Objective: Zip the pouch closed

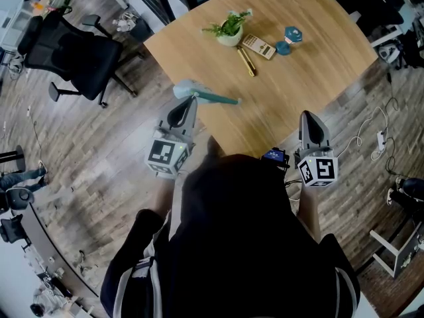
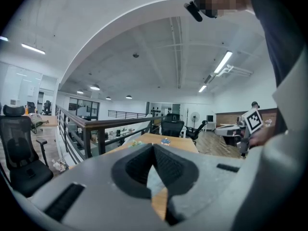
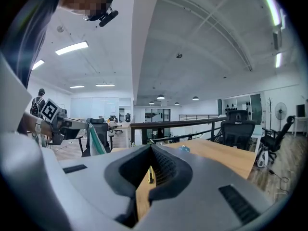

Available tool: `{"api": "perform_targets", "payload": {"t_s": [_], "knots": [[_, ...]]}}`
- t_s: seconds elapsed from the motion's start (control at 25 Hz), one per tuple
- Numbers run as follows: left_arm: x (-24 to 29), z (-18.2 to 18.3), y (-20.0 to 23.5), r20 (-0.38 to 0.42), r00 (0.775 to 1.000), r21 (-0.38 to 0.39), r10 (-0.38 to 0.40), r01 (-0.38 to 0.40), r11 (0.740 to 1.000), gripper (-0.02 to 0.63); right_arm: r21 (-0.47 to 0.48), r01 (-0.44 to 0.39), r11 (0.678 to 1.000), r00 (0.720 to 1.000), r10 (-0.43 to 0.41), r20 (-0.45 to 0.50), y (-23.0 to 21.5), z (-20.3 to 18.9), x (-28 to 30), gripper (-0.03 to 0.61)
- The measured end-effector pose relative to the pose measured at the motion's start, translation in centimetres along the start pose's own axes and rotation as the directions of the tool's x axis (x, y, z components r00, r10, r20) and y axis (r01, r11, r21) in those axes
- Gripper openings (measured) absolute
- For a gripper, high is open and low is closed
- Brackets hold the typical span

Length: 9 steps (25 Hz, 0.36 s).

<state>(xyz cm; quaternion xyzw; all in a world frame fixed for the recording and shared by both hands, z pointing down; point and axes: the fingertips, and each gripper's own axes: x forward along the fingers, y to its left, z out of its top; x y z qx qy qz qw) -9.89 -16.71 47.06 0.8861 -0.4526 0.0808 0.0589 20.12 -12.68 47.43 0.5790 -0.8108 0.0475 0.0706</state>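
Observation:
A pale teal pouch (image 1: 199, 91) with a darker teal edge hangs at the near left edge of the wooden table (image 1: 311, 71). My left gripper (image 1: 193, 99) is shut on it, and pale fabric (image 2: 155, 177) shows between its closed jaws. From the right gripper view the pouch (image 3: 97, 139) droops below the left gripper (image 3: 62, 121). My right gripper (image 1: 309, 114) is shut on nothing, held level at the table's near right edge. Its jaws (image 3: 151, 150) point across the tabletop.
At the far side of the table stand a small potted plant (image 1: 230, 30), a gold pen (image 1: 246, 61), a tan box (image 1: 258, 46) and two blue items (image 1: 293, 34). A black office chair (image 1: 69, 48) is on the floor to the left, and cables (image 1: 371, 128) lie to the right.

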Motion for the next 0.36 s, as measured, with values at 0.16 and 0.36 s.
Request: {"api": "perform_targets", "payload": {"t_s": [0.16, 0.36], "knots": [[-0.09, 0.0, 0.07, -0.002, 1.0, 0.002, 0.0, 0.0, 1.0, 0.002, 0.003, -0.003, 1.0, 1.0, 0.003, 0.001, -0.02, 0.03, 0.0, 0.013], [0.06, -0.18, -0.09, -0.004, 1.0, 0.001, -0.005, 0.005, 1.0, 0.002, -0.003, -0.016, 1.0, 1.0, 0.016, 0.003, -0.04, 0.12, 0.2, 0.014]]}}
